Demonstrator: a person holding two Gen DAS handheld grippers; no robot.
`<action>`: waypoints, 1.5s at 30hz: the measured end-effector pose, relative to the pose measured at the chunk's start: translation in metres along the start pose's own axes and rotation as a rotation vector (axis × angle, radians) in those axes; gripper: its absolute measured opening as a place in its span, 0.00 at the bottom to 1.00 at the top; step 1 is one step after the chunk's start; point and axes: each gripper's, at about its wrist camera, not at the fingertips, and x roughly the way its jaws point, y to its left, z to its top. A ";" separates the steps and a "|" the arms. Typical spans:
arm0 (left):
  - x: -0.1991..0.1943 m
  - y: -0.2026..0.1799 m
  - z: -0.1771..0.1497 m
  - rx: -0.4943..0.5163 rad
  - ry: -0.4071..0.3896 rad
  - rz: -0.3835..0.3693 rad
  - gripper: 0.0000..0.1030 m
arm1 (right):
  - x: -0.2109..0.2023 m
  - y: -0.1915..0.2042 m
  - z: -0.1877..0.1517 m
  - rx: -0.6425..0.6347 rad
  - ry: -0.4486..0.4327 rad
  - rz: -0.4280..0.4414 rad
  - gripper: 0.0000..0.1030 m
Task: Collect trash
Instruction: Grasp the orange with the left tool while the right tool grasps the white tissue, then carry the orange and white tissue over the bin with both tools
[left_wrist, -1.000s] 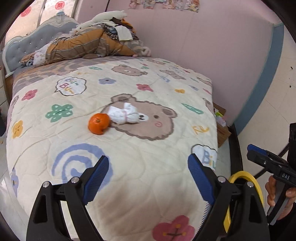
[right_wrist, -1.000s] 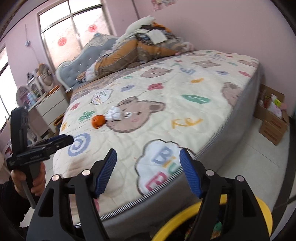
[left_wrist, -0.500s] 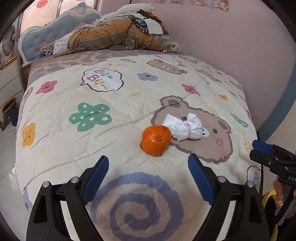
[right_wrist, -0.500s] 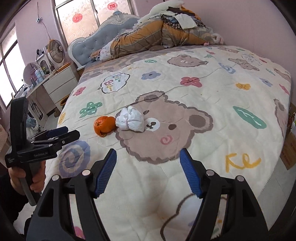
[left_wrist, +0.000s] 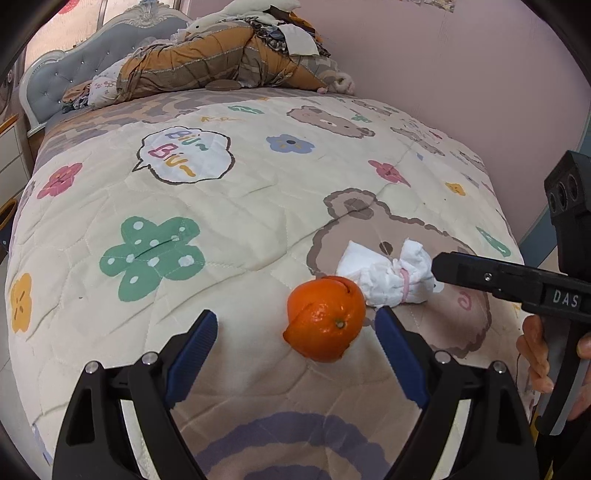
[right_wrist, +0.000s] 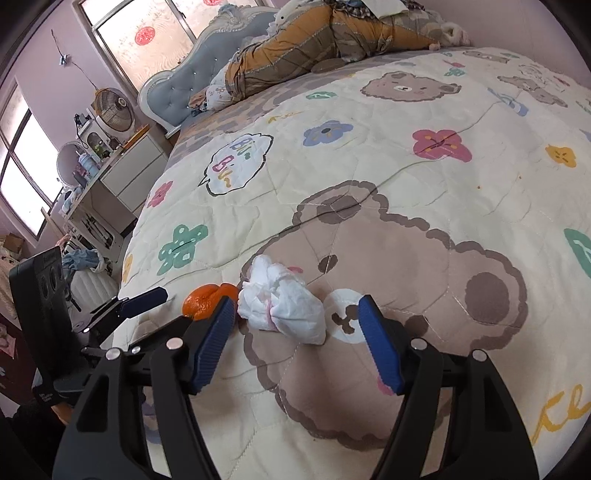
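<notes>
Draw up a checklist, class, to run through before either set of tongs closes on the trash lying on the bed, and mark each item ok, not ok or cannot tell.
1. Left tongs open: ok.
2. Right tongs open: ok.
3. Orange peel shaped like a round fruit lies between the left tongs' fingers, which stand clear of it: ok.
4. Crumpled white tissue wad sits between the right tongs' blue fingers: ok.
5. Peel and tissue apart enough to lift separately: cannot tell; they lie right beside each other.
6. The two tongs clear of each other: ok, though close.
7. Trash bin within reach: cannot tell; none shows.
</notes>
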 end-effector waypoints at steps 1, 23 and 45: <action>0.003 -0.001 0.000 0.005 0.004 -0.002 0.81 | 0.005 0.000 0.002 -0.002 0.009 -0.002 0.63; 0.014 -0.006 -0.003 -0.021 -0.008 -0.132 0.26 | 0.034 0.000 0.004 0.079 0.074 0.002 0.28; -0.123 -0.019 -0.047 -0.055 -0.130 -0.078 0.26 | -0.085 0.036 -0.036 -0.008 -0.084 0.003 0.27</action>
